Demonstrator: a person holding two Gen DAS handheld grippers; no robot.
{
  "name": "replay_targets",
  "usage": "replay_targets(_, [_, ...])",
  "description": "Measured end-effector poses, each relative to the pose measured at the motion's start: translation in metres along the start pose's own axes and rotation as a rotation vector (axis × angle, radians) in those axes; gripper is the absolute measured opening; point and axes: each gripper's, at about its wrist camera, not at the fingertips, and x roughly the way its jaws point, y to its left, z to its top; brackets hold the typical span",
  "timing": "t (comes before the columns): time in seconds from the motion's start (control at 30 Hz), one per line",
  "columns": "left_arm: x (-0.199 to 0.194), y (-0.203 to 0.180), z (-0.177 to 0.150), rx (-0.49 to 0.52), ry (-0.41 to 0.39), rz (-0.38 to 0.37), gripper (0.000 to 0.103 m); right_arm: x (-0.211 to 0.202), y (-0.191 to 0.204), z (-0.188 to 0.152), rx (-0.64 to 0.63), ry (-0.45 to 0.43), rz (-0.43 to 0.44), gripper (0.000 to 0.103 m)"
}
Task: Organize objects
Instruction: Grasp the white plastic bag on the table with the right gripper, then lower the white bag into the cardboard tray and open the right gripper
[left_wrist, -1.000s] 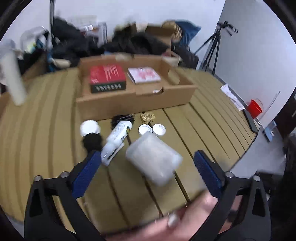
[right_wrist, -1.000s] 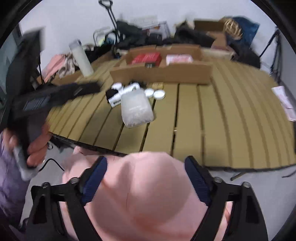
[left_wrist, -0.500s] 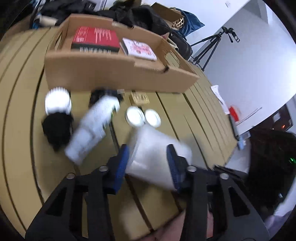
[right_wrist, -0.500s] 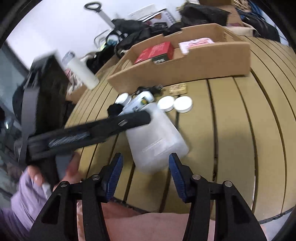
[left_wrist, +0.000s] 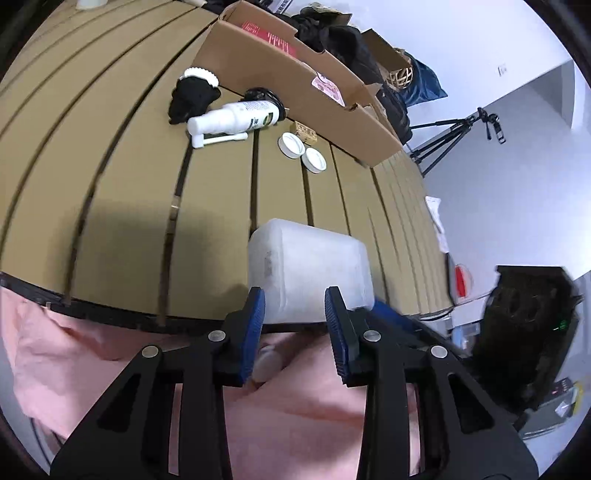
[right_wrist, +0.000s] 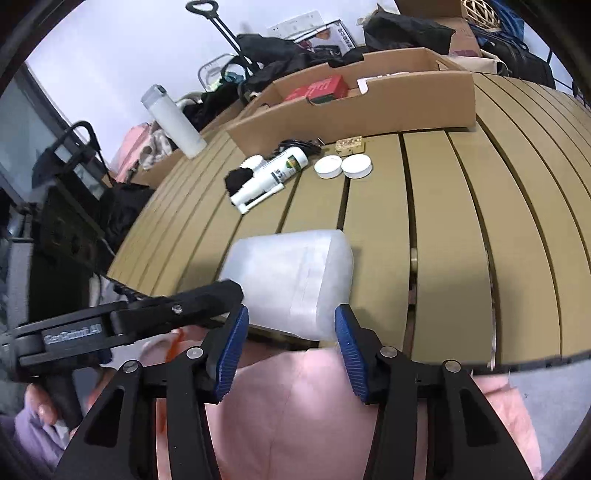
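Observation:
A translucent white plastic jug (left_wrist: 308, 269) lies on its side at the near edge of the slatted wooden table (left_wrist: 122, 177); it also shows in the right wrist view (right_wrist: 291, 277). My left gripper (left_wrist: 295, 314) has its blue pads against the jug's near end, shut on it. My right gripper (right_wrist: 291, 332) straddles the jug's near end from the other side, its pads at the jug's sides. The left gripper's body (right_wrist: 129, 325) shows beside it. A white spray bottle (left_wrist: 232, 120), two white lids (left_wrist: 303, 151) and a black-and-white item (left_wrist: 194, 94) lie farther back.
A long cardboard box (right_wrist: 354, 107) with a red book (right_wrist: 321, 88) stands across the back of the table. A small tan block (right_wrist: 349, 145) lies before it. A white flask (right_wrist: 173, 122) stands at the far left. Bags clutter the rear; a tripod (left_wrist: 454, 136) stands to the right.
Both grippers have dropped toward the table's near edge and narrowed around the jug. The jug now lies at the edge between both pairs of pads.

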Motion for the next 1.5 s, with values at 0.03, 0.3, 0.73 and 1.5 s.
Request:
replay_targets(0.03, [-0.002,-0.001,0.0,0.013,-0.013,0.017,0.03,-0.004,-0.001,0.001,0.009,-0.013,0.009,0.053])
replay_targets(0.3, [0.003,-0.003,0.002,0.024,-0.024,0.025,0.038,0.008,-0.008,0.012,0.054,0.01,-0.016,0.066])
replay_targets(0.73, [-0.002,-0.014,0.007,0.076,-0.037,0.003,0.031,0.01,-0.004,0.016,0.05,0.013,-0.017,0.045])
replay_targets(1.5, [0.056,0.032,0.253,0.058,-0.003,0.18,0.029,0.147,-0.005,0.245,0.065,0.096,0.036,0.039])
